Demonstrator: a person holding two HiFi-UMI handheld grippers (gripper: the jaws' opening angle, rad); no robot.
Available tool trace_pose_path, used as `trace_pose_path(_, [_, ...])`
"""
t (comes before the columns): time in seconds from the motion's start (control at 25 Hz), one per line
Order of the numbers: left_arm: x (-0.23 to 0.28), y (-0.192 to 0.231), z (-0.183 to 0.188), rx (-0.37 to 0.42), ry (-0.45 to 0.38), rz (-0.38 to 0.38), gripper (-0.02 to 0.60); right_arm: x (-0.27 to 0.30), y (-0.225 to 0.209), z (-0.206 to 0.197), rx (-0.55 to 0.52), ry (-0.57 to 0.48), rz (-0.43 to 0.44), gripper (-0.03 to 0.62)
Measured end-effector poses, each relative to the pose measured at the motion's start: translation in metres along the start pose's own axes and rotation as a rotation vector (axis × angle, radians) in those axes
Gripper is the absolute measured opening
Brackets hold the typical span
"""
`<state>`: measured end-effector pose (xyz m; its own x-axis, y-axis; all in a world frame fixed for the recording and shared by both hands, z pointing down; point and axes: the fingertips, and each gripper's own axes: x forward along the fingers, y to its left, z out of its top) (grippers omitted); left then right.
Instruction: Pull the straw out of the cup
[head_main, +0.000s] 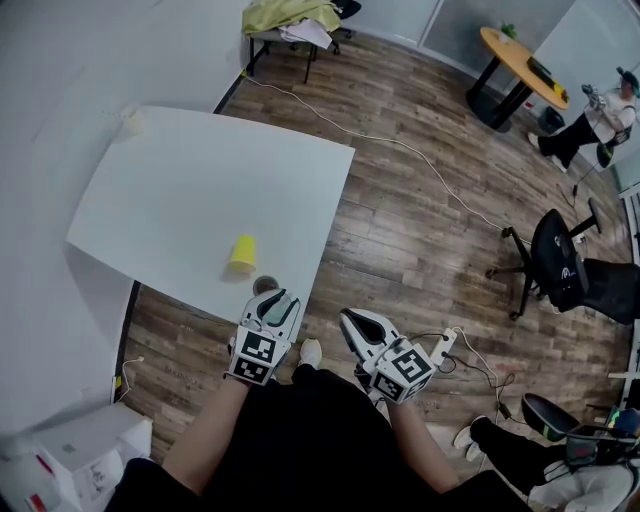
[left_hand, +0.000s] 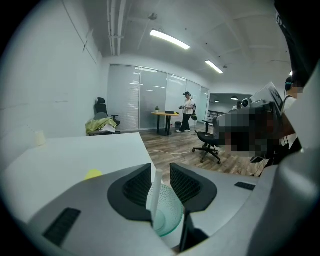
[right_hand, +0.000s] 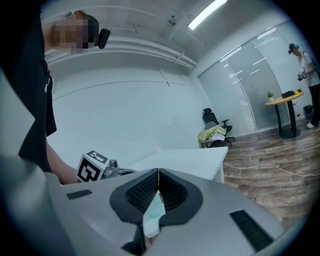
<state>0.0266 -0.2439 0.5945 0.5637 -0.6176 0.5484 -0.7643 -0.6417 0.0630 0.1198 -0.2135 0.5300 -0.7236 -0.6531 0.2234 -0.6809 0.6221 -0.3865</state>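
A clear ribbed cup (head_main: 265, 285) stands at the near edge of the white table (head_main: 180, 190). In the left gripper view this cup (left_hand: 170, 207) sits just below the jaws, and a white straw (left_hand: 155, 192) rises from it between them. My left gripper (head_main: 278, 297) (left_hand: 161, 175) is open around the straw. The straw rests against the left jaw, with a gap to the right jaw. My right gripper (head_main: 352, 318) (right_hand: 158, 172) is shut on nothing, off the table's edge and to the right of the left gripper.
A yellow cup (head_main: 241, 253) (left_hand: 93, 174) stands on the table just beyond the clear one. A small pale object (head_main: 132, 120) lies at the far corner. An office chair (head_main: 560, 262), a floor cable (head_main: 400, 145) and a seated person's legs (head_main: 500, 445) are to the right.
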Motion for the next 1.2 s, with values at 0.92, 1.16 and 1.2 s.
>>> trace_pose_path(0.92, [0.007,0.001,-0.001,0.087,0.099,0.005,0.08,-0.001,-0.011,0.0,0.027,-0.013,-0.021,0.021])
trace_pose_path(1.16, [0.009,0.0,-0.003,0.109,0.119,0.0,0.058,-0.004,-0.014,-0.003,0.033,-0.013,-0.033,0.021])
trace_pose_path(1.2, [0.009,0.001,-0.003,0.106,0.118,0.0,0.058,-0.003,-0.014,-0.003,0.033,-0.013,-0.033,0.021])
